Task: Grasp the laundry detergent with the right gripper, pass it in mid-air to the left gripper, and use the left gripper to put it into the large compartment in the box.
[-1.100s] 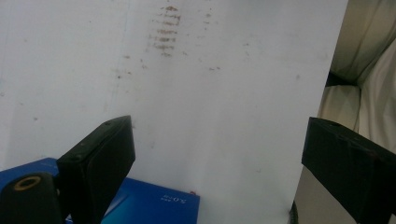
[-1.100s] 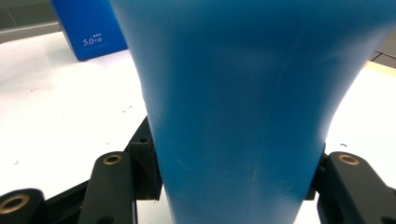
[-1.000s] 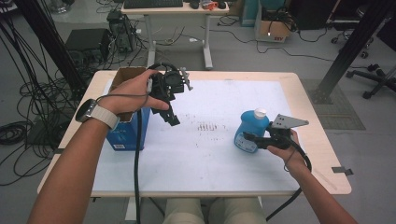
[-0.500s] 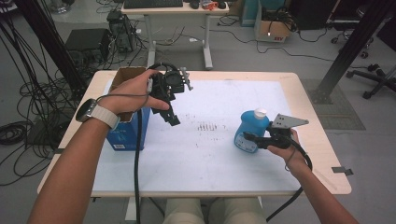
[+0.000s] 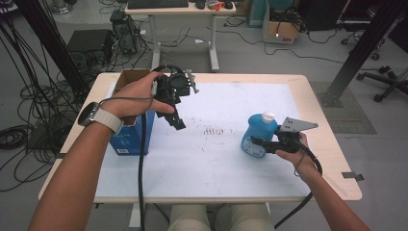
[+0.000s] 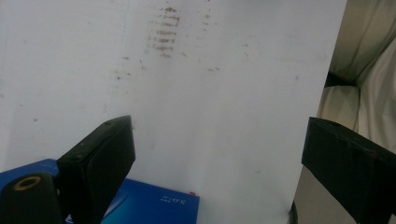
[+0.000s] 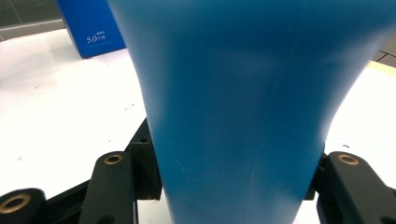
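At the table's left, the left gripper (image 5: pixel 176 120) hangs with jaws spread and nothing between them, above the white mat (image 5: pixel 216 159) beside the open blue box (image 5: pixel 131 137). Nothing has shifted in the last second; both hands hold position, so the work appears paused mid-grip. Brown smudges (image 5: pixel 214 130) mark the mat's centre. At right, the right gripper (image 5: pixel 260 143) is clamped on the upright blue bottle (image 5: pixel 259 134), path to the box unobstructed.

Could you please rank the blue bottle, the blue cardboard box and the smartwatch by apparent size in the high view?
1. Blue cardboard box with open brown flaps, partly hidden by the forearm.
2. Blue plastic bottle with a white cap.
3. Dark smartwatch on a pale band, though it sits nearer the camera.
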A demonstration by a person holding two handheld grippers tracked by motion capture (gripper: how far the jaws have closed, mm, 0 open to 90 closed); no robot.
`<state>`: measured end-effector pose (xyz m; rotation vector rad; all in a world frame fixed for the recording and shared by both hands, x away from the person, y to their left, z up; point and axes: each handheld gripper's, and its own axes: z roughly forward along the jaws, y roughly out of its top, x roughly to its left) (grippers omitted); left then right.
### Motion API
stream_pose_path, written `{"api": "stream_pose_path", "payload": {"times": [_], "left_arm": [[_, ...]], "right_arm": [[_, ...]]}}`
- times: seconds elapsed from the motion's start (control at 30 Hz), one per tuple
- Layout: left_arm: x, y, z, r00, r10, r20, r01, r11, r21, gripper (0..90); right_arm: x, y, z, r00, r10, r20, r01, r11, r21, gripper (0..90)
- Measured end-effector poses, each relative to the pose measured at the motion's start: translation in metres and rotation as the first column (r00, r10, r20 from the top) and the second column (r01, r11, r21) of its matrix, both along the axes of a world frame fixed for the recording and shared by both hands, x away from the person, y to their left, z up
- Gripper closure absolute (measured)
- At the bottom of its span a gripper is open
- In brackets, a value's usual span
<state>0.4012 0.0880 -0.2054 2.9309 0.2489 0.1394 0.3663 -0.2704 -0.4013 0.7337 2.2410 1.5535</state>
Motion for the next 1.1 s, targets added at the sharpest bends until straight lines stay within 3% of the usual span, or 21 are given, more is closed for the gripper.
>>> {"api": "stream_pose_path", "payload": {"times": [1.1], "left_arm": [[-0.0024, 0.0013, 0.0021, 1.0000, 0.003, 0.004, -0.003, 1.0000, -0.002, 9.9]], "right_arm": [[0.0012, -0.0002, 0.0008, 0.9999, 0.007, -0.011, -0.007, 1.0000, -0.006, 43.4]]}}
